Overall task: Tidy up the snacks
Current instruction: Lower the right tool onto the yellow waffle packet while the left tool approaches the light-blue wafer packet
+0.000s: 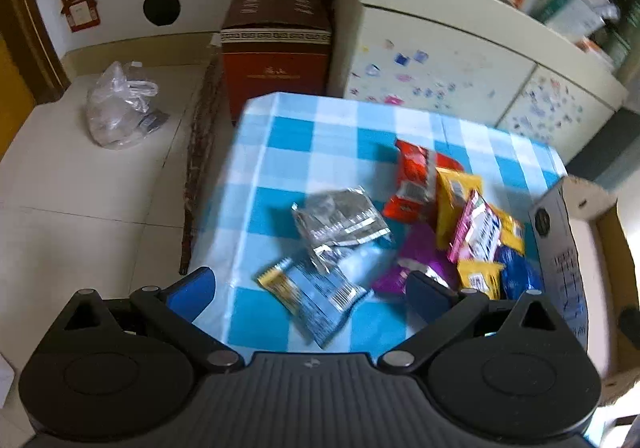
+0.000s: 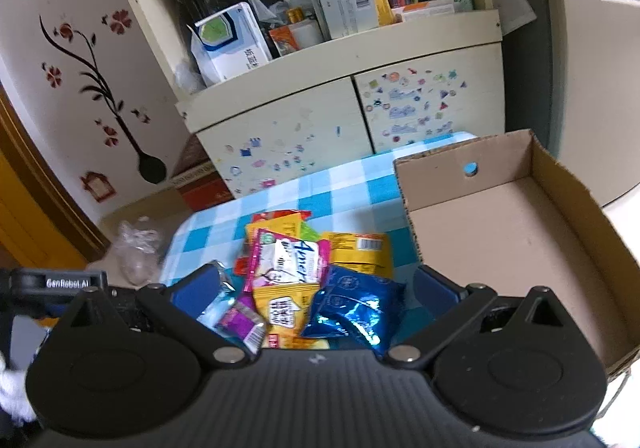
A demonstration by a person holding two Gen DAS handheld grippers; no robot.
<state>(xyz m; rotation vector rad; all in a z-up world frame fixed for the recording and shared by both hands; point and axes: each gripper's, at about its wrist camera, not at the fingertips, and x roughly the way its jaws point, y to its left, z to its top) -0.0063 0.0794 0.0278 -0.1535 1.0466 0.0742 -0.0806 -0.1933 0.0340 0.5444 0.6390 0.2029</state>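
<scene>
Several snack packets lie on the blue-checked tablecloth (image 1: 288, 135). In the left wrist view my left gripper (image 1: 312, 288) is open above a light blue packet (image 1: 320, 298), with a silver packet (image 1: 340, 226) just beyond and a red packet (image 1: 414, 177), a yellow one (image 1: 454, 199) and a purple one (image 1: 416, 260) to the right. In the right wrist view my right gripper (image 2: 316, 292) is open over a shiny dark blue packet (image 2: 356, 302), a pink-and-white packet (image 2: 286, 262) and a yellow packet (image 2: 280, 306). An empty cardboard box (image 2: 500, 232) stands to the right.
A cream cabinet (image 2: 320, 127) with stickers and cluttered shelves stands behind the table. A red-brown carton (image 1: 276, 47) and a clear plastic bag (image 1: 118, 107) sit on the tiled floor to the left. The cardboard box also shows in the left wrist view (image 1: 560, 248).
</scene>
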